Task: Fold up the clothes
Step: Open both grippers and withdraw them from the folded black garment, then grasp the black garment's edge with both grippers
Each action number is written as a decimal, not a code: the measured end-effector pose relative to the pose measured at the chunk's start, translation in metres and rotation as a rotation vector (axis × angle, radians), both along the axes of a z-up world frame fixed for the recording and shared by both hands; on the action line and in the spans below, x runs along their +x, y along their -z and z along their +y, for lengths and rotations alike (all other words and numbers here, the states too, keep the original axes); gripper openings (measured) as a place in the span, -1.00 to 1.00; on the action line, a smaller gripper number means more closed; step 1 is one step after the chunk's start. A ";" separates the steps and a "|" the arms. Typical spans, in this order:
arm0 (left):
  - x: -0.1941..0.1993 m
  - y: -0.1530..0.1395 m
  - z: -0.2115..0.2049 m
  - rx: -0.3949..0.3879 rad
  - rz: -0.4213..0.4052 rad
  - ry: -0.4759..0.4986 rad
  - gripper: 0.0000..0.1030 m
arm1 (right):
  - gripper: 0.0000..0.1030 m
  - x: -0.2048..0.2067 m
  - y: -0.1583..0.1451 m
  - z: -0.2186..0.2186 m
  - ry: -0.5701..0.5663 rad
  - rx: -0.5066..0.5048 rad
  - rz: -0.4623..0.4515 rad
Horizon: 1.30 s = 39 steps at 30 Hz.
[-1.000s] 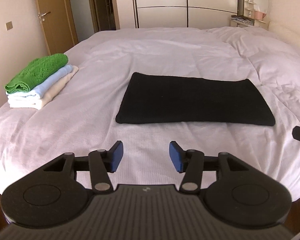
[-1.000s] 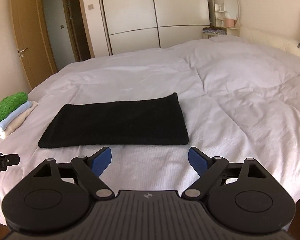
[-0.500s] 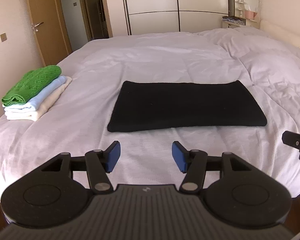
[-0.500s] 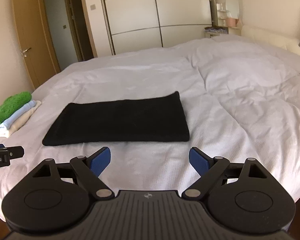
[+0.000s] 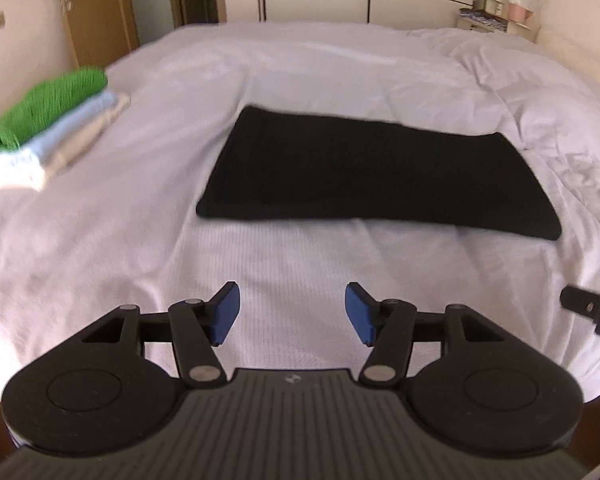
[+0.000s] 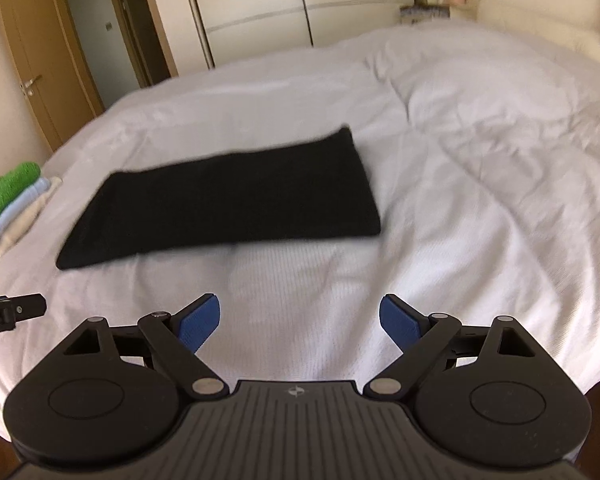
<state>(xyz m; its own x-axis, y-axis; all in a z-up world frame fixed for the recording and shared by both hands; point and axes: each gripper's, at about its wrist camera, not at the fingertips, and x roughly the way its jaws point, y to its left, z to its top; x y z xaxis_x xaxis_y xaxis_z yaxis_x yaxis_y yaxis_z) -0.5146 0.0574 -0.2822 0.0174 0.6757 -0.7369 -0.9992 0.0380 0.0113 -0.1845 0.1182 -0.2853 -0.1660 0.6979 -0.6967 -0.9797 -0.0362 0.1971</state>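
A black garment (image 5: 372,176) lies flat as a long folded rectangle on the white bed (image 5: 300,272); it also shows in the right wrist view (image 6: 236,200). My left gripper (image 5: 292,314) is open and empty, over the bedcover just short of the garment's near edge. My right gripper (image 6: 300,322) is open and empty, also short of the near edge, toward the garment's right end. Part of the right gripper (image 5: 592,308) shows at the right edge of the left wrist view, and part of the left gripper (image 6: 12,312) at the left edge of the right wrist view.
A stack of folded clothes (image 5: 48,132), green on light blue on cream, sits at the bed's left edge; it also shows in the right wrist view (image 6: 12,204). Wardrobe doors (image 6: 300,4) and a wooden door (image 6: 32,52) stand beyond the bed. The bedcover is rumpled at the right (image 6: 500,128).
Both grippers have moved forward and tilted down toward the black garment, which looks larger now. Both stay open. The garment and the stack have not moved.
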 end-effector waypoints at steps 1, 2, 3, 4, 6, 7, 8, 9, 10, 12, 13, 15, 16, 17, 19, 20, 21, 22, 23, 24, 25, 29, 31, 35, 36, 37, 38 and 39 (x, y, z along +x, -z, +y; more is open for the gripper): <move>-0.005 0.005 0.004 -0.018 -0.028 -0.012 0.06 | 0.73 0.000 0.006 0.004 0.003 -0.020 -0.002; -0.009 0.009 0.008 -0.030 -0.052 -0.023 0.06 | 0.71 -0.001 0.013 0.009 0.007 -0.038 -0.006; -0.013 0.012 0.012 -0.038 -0.073 -0.034 0.06 | 0.69 -0.001 0.018 0.013 0.011 -0.051 -0.010; -0.015 0.013 0.017 -0.038 -0.088 -0.039 0.06 | 0.62 -0.001 0.021 0.017 0.017 -0.052 -0.009; -0.016 0.011 0.024 -0.021 -0.114 -0.030 0.06 | 0.56 0.001 0.023 0.022 0.026 -0.032 0.010; -0.014 0.009 0.028 -0.009 -0.127 -0.014 0.06 | 0.54 0.001 0.022 0.025 0.027 -0.014 0.024; -0.011 0.007 0.035 0.002 -0.137 0.007 0.06 | 0.47 0.002 0.021 0.030 0.027 0.002 0.035; -0.006 0.006 0.042 0.013 -0.141 0.027 0.05 | 0.39 0.002 0.020 0.034 0.028 0.017 0.047; -0.001 0.004 0.049 0.028 -0.133 0.044 0.02 | 0.22 0.002 0.019 0.039 0.028 0.030 0.061; 0.013 0.002 0.063 0.063 -0.103 0.095 -0.15 | -0.08 0.004 0.021 0.050 0.026 0.041 0.104; 0.019 0.002 0.069 0.079 -0.089 0.127 -0.17 | -0.29 0.005 0.022 0.056 0.023 0.044 0.128; 0.032 0.003 0.081 0.110 -0.061 0.190 -0.20 | -0.43 0.006 0.024 0.067 0.018 0.047 0.166; 0.038 0.004 0.086 0.124 -0.048 0.221 -0.22 | -0.51 0.006 0.025 0.072 0.014 0.052 0.183; 0.042 0.006 0.091 0.133 -0.041 0.247 -0.29 | -0.56 0.005 0.025 0.076 0.008 0.061 0.195; 0.051 0.011 0.099 0.149 -0.028 0.299 -0.30 | -0.58 0.002 0.025 0.087 -0.006 0.077 0.219; 0.056 0.013 0.103 0.156 -0.023 0.319 -0.30 | -0.59 0.001 0.025 0.092 -0.014 0.085 0.231; 0.059 0.018 0.107 0.158 -0.017 0.337 -0.30 | -0.59 -0.002 0.026 0.098 -0.019 0.088 0.242; 0.063 0.024 0.111 0.150 -0.010 0.351 -0.30 | -0.59 -0.005 0.028 0.104 -0.024 0.085 0.250; 0.066 0.031 0.115 0.135 0.002 0.364 -0.29 | -0.59 -0.007 0.031 0.110 -0.027 0.078 0.256; 0.070 0.042 0.121 0.098 0.033 0.371 -0.28 | -0.59 -0.009 0.037 0.116 -0.026 0.061 0.257; 0.074 0.052 0.126 0.066 0.064 0.377 -0.28 | -0.60 -0.009 0.044 0.122 -0.017 0.035 0.261; 0.076 0.061 0.124 0.074 0.101 0.394 -0.29 | -0.66 0.002 0.055 0.120 0.030 0.008 0.358; 0.069 0.051 0.121 0.085 0.061 0.391 -0.29 | -0.56 0.014 0.056 0.110 0.062 0.015 0.425; 0.053 0.034 0.120 0.139 0.026 0.379 -0.30 | -0.05 0.042 0.069 0.090 0.190 -0.006 0.623; 0.051 0.035 0.123 0.138 0.030 0.375 -0.30 | -0.05 0.049 0.074 0.088 0.230 -0.010 0.664; 0.050 0.039 0.127 0.122 0.038 0.367 -0.30 | -0.05 0.055 0.079 0.087 0.267 -0.011 0.713; 0.049 0.045 0.129 0.099 0.043 0.363 -0.30 | -0.05 0.060 0.085 0.088 0.299 -0.012 0.765; 0.049 0.051 0.133 0.080 0.040 0.364 -0.29 | -0.05 0.065 0.091 0.090 0.330 -0.013 0.822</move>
